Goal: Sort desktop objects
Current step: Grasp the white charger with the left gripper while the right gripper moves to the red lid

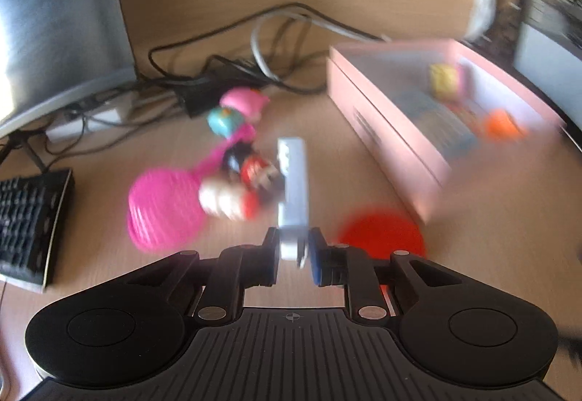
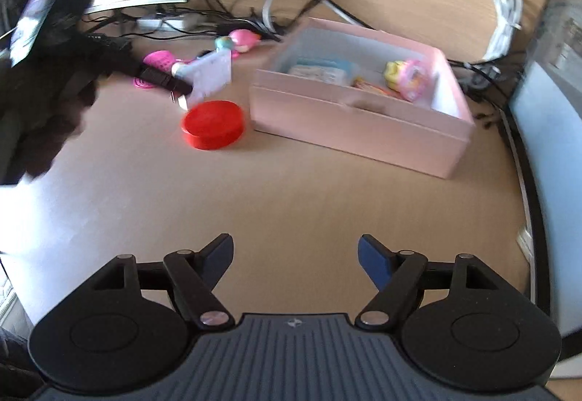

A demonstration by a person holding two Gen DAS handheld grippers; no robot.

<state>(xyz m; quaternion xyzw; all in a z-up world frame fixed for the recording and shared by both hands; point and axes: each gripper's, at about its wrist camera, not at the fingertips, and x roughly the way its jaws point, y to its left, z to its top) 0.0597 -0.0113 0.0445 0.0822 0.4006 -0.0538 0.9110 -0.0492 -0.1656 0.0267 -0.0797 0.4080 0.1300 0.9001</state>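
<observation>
The left gripper (image 1: 294, 250) pinches a flat white card (image 1: 293, 190) by its near end and holds it up off the desk (image 2: 291, 183), above the red lid (image 2: 212, 124). The pink box (image 2: 360, 117) sits to the right of the lid with small toys inside. The right gripper (image 2: 294, 255) is spread wide, with nothing in it.

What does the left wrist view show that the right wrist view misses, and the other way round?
Only the left wrist view shows the keyboard and the left gripper shut on the pale flat pack. Only the right wrist view shows the open, empty right gripper and the white coiled cable clearly. Both show the pink box and red round lid.
</observation>
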